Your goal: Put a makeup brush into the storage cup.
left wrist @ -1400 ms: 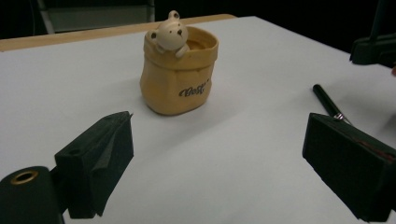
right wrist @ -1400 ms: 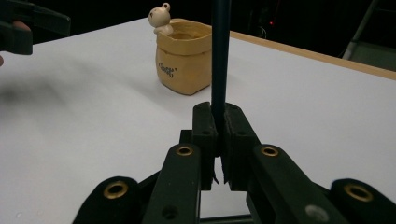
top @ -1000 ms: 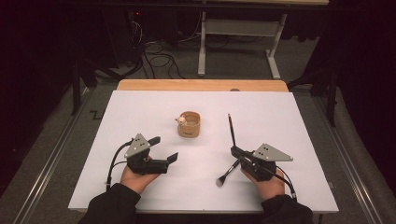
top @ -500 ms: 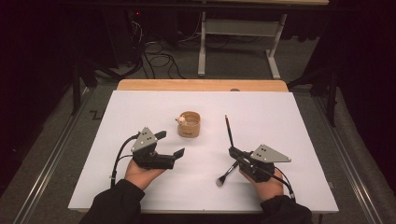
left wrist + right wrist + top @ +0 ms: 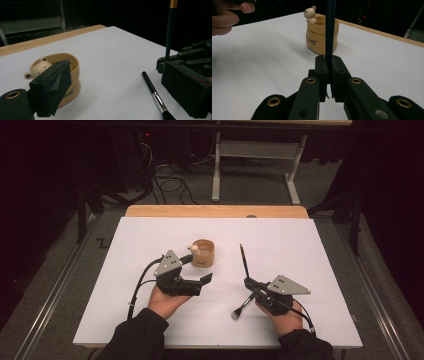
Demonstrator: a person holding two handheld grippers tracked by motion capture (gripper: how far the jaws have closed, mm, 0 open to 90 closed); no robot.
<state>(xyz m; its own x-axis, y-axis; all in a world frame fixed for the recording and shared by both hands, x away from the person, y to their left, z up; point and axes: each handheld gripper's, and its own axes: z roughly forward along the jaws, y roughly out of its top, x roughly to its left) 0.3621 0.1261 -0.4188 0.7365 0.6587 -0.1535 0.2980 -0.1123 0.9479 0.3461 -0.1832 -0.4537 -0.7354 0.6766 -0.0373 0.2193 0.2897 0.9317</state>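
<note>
A tan cup with a small bear on its rim stands mid-table on the white sheet. My left gripper hovers just in front of it, open and holding nothing. In the left gripper view the cup sits behind the left jaw, not between the jaws. My right gripper is shut on a thin dark stick that points away toward the far side. That stick rises from between the pads. A brush with a silver ferrule lies on the sheet beside the right gripper.
The white sheet covers a wooden tabletop whose far edge shows. Beyond the table are a metal frame and cables on the floor. A rail runs along the left.
My left hand has moved forward and to the right, closer to the cup, with its jaws still open. The right gripper keeps its grip on the stick and has stayed put.
</note>
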